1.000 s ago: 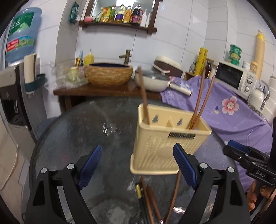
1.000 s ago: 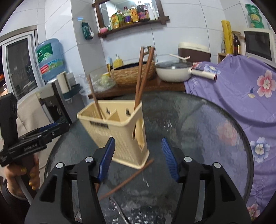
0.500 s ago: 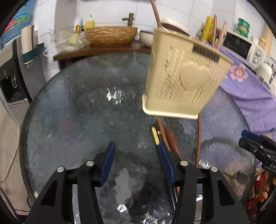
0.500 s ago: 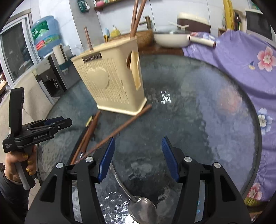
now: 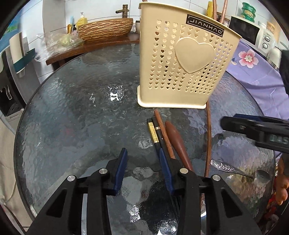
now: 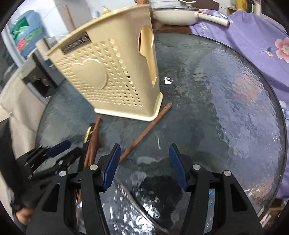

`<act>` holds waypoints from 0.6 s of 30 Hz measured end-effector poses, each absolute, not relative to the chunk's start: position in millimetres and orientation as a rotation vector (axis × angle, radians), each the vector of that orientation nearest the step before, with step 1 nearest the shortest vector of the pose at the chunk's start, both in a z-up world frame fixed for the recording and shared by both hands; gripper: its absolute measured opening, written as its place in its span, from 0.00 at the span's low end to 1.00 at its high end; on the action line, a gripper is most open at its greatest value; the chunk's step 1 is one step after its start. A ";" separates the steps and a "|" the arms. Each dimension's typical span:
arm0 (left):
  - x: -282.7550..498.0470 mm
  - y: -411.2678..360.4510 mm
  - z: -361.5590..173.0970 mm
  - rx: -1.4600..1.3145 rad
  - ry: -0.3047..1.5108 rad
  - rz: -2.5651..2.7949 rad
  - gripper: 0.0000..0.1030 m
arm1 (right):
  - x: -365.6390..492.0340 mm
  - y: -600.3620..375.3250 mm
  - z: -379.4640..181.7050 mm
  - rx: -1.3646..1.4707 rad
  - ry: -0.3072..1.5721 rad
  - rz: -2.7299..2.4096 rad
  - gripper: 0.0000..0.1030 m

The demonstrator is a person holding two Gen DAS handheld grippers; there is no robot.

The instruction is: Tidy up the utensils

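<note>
We hold both grippers low over the near edge of the glass tabletop (image 5: 72, 112), each with its fingers apart and nothing between them. The left gripper (image 5: 142, 170) sits closest to the loose bundle: its right finger (image 5: 165, 171) overlaps the near end of the black chopsticks (image 5: 155, 132), which lie side by side with a brown chopstick (image 5: 163, 130) and a thicker wooden handle (image 5: 176, 139). We judge the step in hand to be picking one of these up, so we should centre the fingers over a single stick, come down square to its length, and close near its middle so it does not pivot; the sticks touch each other, so a careless close could take 2 at once or roll the neighbours. The right gripper (image 6: 144, 162) hovers just past the near end of the long brown chopstick (image 6: 146, 130), whose far end lies right beside the base of the holder. A metal spoon (image 5: 240, 170) lies at the near right of the tabletop. Farther on stands the cream utensil holder (image 5: 184, 59), upright on the tabletop, with a few sticks already rising from its top. It blocks any straight push forward, so we must lift well clear of its rim before dropping anything in. Beyond the tabletop we see a woven basket (image 5: 106, 29), a white pan (image 6: 175, 14) and a purple flowered cloth (image 6: 252, 36).
</note>
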State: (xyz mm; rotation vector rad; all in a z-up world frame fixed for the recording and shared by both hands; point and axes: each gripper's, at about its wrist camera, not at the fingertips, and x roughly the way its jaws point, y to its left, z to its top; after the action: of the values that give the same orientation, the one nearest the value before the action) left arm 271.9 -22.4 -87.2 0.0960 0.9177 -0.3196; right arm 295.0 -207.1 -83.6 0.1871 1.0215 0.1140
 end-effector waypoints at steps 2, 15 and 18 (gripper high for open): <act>273.3 -22.6 -86.7 0.094 0.920 -0.320 0.34 | 301.9 -200.5 -90.1 0.166 1.039 0.074 0.54; 277.5 -30.1 -87.5 0.114 0.911 -0.318 0.33 | 315.2 -181.2 -102.3 0.064 1.036 0.015 0.50; 277.0 -29.9 -90.5 0.126 0.914 -0.311 0.34 | 311.0 -179.3 -102.0 0.030 1.035 0.022 0.45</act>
State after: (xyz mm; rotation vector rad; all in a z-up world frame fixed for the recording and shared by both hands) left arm 277.0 -29.9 -90.5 0.1262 0.9145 -0.3111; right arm 311.0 -179.3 -102.0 0.0303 1.0346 0.0218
